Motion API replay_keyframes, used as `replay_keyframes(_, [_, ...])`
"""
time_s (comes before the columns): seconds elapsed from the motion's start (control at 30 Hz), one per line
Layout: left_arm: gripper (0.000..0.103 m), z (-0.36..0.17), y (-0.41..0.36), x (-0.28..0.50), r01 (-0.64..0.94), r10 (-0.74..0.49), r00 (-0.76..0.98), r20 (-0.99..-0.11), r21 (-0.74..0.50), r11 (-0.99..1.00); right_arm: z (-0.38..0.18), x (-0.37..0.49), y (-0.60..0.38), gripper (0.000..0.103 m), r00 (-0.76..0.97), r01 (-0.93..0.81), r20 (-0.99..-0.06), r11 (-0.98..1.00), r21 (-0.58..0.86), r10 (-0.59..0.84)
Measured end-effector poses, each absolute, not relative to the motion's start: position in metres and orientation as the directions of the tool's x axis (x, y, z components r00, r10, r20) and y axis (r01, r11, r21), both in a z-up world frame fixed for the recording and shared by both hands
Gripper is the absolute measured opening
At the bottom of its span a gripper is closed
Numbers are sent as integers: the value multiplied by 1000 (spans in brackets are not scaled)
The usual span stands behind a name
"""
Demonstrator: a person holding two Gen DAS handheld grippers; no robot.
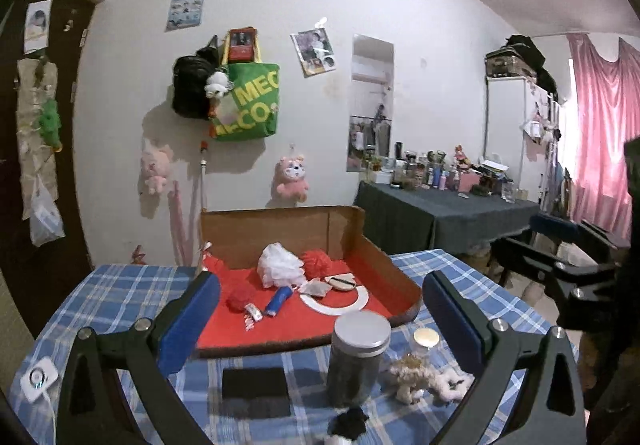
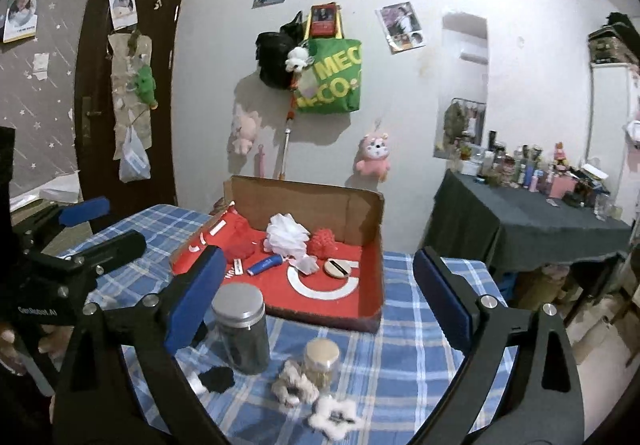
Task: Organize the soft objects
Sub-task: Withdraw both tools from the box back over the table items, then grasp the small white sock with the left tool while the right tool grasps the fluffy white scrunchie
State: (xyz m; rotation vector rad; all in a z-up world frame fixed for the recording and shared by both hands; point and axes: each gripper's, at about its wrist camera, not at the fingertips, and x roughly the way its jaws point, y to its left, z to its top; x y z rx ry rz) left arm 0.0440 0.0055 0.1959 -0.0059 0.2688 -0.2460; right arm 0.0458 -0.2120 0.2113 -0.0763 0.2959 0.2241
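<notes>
Box (image 1: 384, 265): 1 white pouf (image 1: 278, 265), 2 red poufs (image 1: 316, 262). In front: 2 jars (image 1: 357, 355), 2 scrunchies (image 2: 294, 381). L gripper (image 1: 320, 321) & R gripper (image 2: 318, 295): both spread, empty.

Hand-held gripper (image 1: 320, 321) wide open, empty, above surface (image 1: 112, 293). Box (image 1: 384, 265) at far edge; jar (image 1: 358, 357) near.

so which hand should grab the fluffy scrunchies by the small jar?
Right, probably. In its view the scrunchies and small jar sit between the open right tool's fingers. In the left view they lie off-centre, by the left tool's right finger, behind the tall jar.
</notes>
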Motion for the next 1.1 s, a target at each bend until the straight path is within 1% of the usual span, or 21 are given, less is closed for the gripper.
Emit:
replay_keyframes(0.13, [103,179,3,22,177,-178,955,-237,-23,984,190,23,-215,97,939,-202,-286,979,-11,190])
replay_keyframes(0.23, [103,165,1,13,140,-138,965,-225,-7,990,171,12,-212,97,952,-158,-270,987,-35,143])
replay_keyframes(0.33, [103,150,-1,6,129,-126,967,-223,-2,992,152,5,-210,97,959,-123,-263,991,-43,108])
replay_keyframes(0.43, [103,138,-3,2,114,-109,970,-219,9,993,134,2,-210,97,955,-114,-281,992,-45,97])
replay_keyframes(0.63, [103,110,-5,4,120,-117,952,-282,-5,993,100,3,-210,97,939,-95,-335,995,-28,80])
replay_keyframes(0.77, [103,93,-8,10,117,-110,936,-336,2,993,79,10,-213,97,912,-92,-403,996,-7,82])
replay_keyframes(0.93, [103,70,-9,21,124,-119,901,-416,-15,992,59,21,-218,97,884,-82,-461,996,15,80])
replay_keyframes(1.1, [103,57,-10,30,127,-120,877,-465,-17,992,43,33,-222,97,846,-85,-524,995,49,98])
